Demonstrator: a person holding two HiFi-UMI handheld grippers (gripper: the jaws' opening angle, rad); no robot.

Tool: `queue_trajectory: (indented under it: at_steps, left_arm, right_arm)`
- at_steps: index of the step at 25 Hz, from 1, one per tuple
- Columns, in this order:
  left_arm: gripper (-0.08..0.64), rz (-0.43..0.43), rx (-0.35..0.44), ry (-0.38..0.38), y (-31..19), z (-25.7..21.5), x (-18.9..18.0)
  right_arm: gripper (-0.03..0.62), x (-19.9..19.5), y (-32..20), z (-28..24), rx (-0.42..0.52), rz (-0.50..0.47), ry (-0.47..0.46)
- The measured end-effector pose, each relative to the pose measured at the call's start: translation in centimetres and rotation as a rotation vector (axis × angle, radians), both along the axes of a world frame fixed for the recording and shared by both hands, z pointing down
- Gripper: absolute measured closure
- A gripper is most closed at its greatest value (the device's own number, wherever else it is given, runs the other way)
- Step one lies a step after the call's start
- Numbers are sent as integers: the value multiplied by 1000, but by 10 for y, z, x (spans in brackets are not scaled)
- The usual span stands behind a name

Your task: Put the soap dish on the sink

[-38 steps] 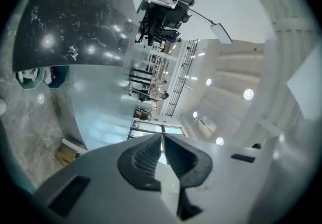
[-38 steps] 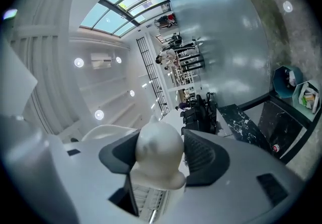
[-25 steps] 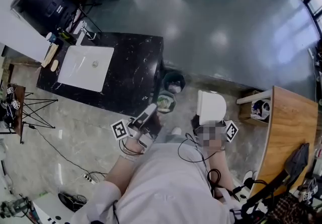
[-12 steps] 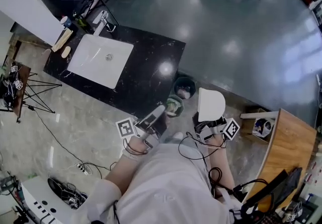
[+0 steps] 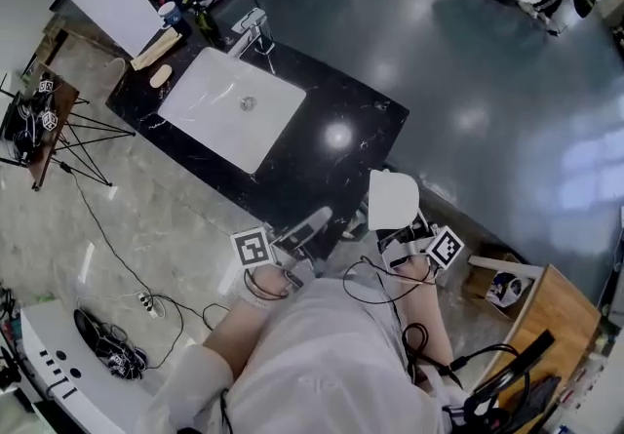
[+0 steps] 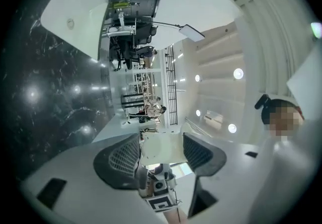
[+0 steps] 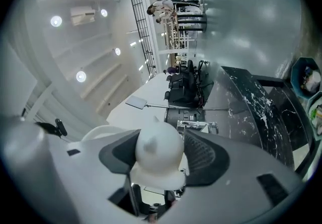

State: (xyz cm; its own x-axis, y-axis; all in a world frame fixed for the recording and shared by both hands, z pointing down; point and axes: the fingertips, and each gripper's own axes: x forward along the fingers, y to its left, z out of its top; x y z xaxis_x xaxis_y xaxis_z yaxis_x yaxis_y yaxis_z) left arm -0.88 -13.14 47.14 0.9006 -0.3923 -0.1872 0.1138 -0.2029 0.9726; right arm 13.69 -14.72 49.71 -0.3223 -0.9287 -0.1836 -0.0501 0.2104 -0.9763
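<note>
The white soap dish (image 5: 393, 200) (image 7: 158, 150) is clamped between the pads of my right gripper (image 5: 402, 227) (image 7: 158, 156), just off the near right corner of the black counter (image 5: 331, 144). The white sink basin (image 5: 232, 105) is set into the counter's far left part, well away from the dish. My left gripper (image 5: 314, 223) (image 6: 160, 152) hovers at the counter's near edge. Its jaws are opening and nothing is pressed between the pads. In the left gripper view the dish shows beyond them.
A chrome faucet (image 5: 252, 30) stands behind the basin. Bottles (image 5: 185, 18), a wooden tray (image 5: 158, 50) and a soap bar (image 5: 161, 76) sit at its far left end. A tripod (image 5: 78, 144), cables and a power strip (image 5: 146, 302) lie on the floor to the left.
Both grippers have moved toward the counter, the right one carrying the dish. The left jaws went from shut to wide apart. The round bins by the counter have dropped out of sight.
</note>
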Motion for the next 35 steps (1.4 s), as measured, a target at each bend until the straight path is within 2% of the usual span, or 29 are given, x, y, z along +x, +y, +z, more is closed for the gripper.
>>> queue_trajectory:
  at_steps: [5, 9, 11, 14, 17, 19, 21, 35]
  left_arm:
    - [302, -46, 19, -19, -30, 7, -18]
    - [302, -77, 103, -97, -53, 9, -33]
    - [302, -87, 101, -105, -63, 16, -39]
    - [302, -95, 40, -97, -74, 36, -45]
    - [302, -117, -9, -151, -83, 60, -55]
    - [302, -125, -94, -132, -84, 84, -60]
    - [302, -137, -144, -119, -88, 99, -66]
    - [302, -213, -314, 0, -107, 153, -78]
  right_arm:
    - [318, -26, -41, 24, -58, -66, 111]
    - [318, -46, -67, 44, -101, -124, 281]
    - [318, -56, -79, 54, -118, -144, 370]
    - [318, -69, -92, 77, -167, -170, 520]
    - [318, -78, -101, 97, -195, -192, 698]
    - [318, -85, -107, 105, -195, -205, 777]
    - [318, -92, -114, 111, -194, -218, 844]
    - [318, -97, -128, 152, -281, -239, 1055]
